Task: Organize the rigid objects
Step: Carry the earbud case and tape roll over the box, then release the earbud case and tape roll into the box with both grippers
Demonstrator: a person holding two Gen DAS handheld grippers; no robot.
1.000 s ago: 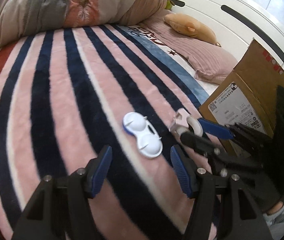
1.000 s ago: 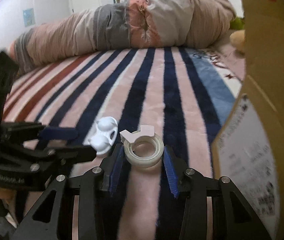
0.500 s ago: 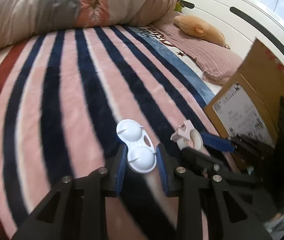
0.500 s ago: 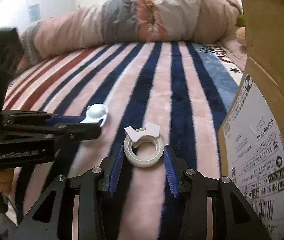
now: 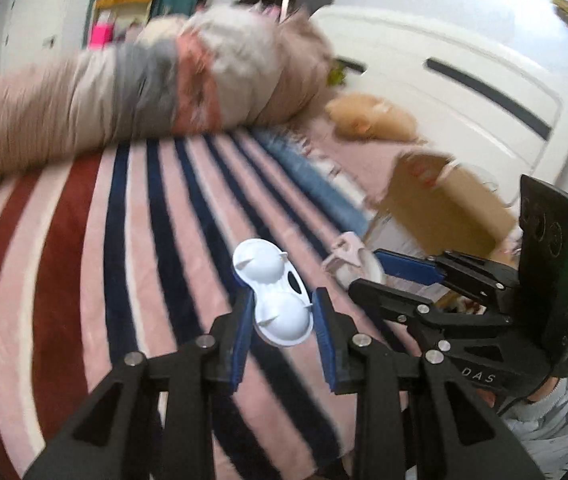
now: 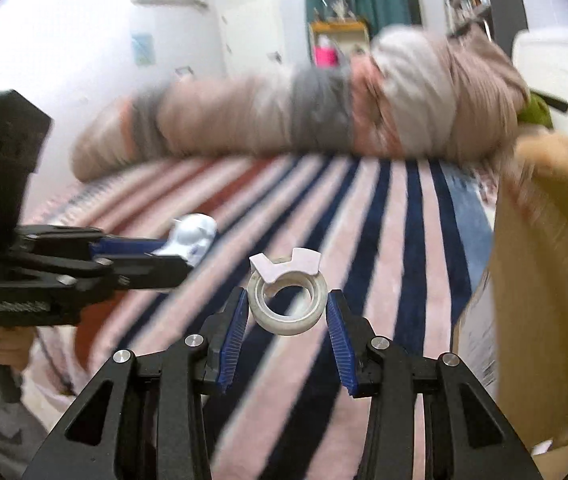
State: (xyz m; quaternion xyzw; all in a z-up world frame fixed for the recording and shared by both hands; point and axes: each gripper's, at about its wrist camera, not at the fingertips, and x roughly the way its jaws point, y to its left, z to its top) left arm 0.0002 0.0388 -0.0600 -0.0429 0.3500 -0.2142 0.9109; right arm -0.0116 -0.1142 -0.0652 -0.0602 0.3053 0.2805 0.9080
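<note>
The left gripper (image 5: 282,316) clamps the white double-cup case (image 5: 274,300), held above the striped blanket (image 5: 84,264), open to the left. The right gripper (image 6: 288,314) clamps the tape roll (image 6: 288,304). A cardboard box (image 6: 544,280) stands close right; a rolled quilt (image 5: 124,88) blocks the far edge.

— What is your left gripper (image 5: 282,312) holding?
— Its blue pads pinch a white two-domed case (image 5: 274,300) above the striped blanket (image 5: 96,248).
— And to your right?
— Your right gripper (image 5: 368,276) grips a tape roll (image 5: 354,262) near a cardboard box (image 5: 444,204).
</note>
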